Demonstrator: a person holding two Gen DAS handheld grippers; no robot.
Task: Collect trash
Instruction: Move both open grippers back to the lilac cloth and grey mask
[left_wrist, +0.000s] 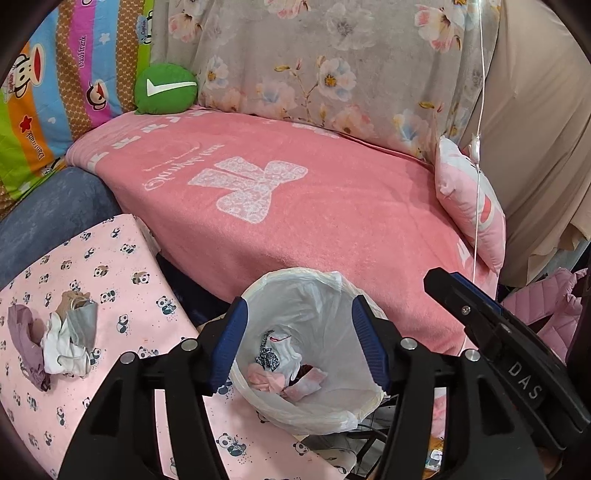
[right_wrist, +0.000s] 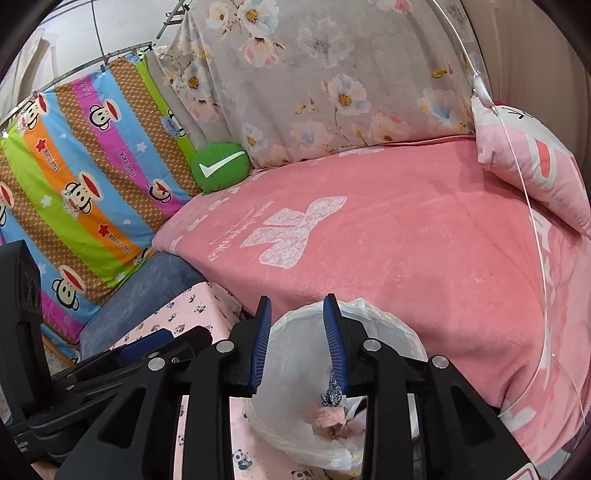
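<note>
Left tool (left_wrist: 299, 343): black plastic frame, ribbed blue finger pads (left_wrist: 229, 343), round silver screws. Right tool (right_wrist: 297, 343): identical black frame, blue pads (right_wrist: 332, 343), silver screws, white "DAS" lettering on its side.

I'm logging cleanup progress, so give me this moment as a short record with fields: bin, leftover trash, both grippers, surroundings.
bin: white plastic-lined trash bin, tilted toward the cameras, holding crumpled pink and white scraps
leftover trash: crumpled pile of purple, white and grey wrappers on the pink panda-print sheet, left of the bin
left gripper: open, empty, framing the bin mouth
right gripper: open, empty, over the bin
surroundings: pink towel blanket, round green checkmark cushion
</note>
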